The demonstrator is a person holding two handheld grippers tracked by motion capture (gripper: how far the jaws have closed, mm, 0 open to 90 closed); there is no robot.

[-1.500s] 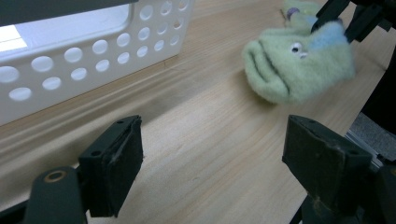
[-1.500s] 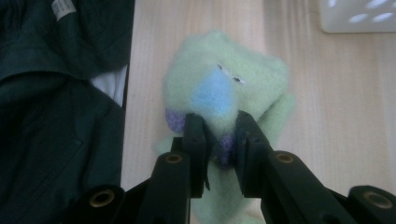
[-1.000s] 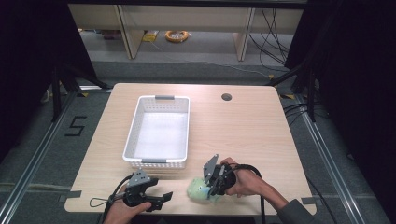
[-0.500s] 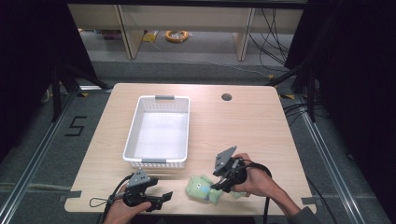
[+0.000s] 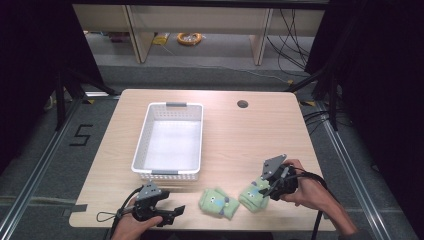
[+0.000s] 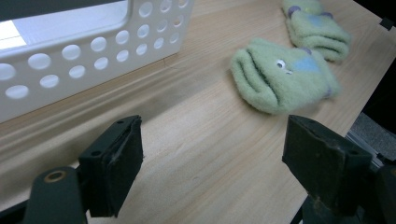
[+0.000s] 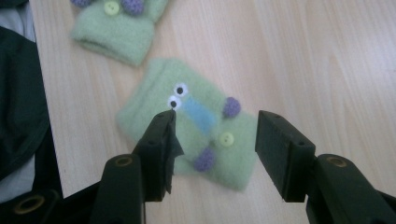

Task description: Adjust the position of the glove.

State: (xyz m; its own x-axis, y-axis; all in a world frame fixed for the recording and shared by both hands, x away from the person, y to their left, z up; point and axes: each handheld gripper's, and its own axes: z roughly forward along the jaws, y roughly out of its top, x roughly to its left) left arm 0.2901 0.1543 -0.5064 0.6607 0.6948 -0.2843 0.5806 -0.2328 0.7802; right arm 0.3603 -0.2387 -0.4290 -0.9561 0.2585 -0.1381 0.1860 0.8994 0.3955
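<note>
Two green monster socks sit at the near edge of the counter, basket empty

Right hand-held gripper [image 7: 212,154] hovers half-open over the right sock [image 7: 201,140]; left hand-held gripper [image 6: 219,163] gapes wide. Soft knit could bunch or slide off the near edge, missing the basket [image 5: 145,135].

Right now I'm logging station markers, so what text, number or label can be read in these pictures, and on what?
"5": marked on the grey floor left of the table.
No readable text on the white basket, either green sock, or the grippers.
</note>
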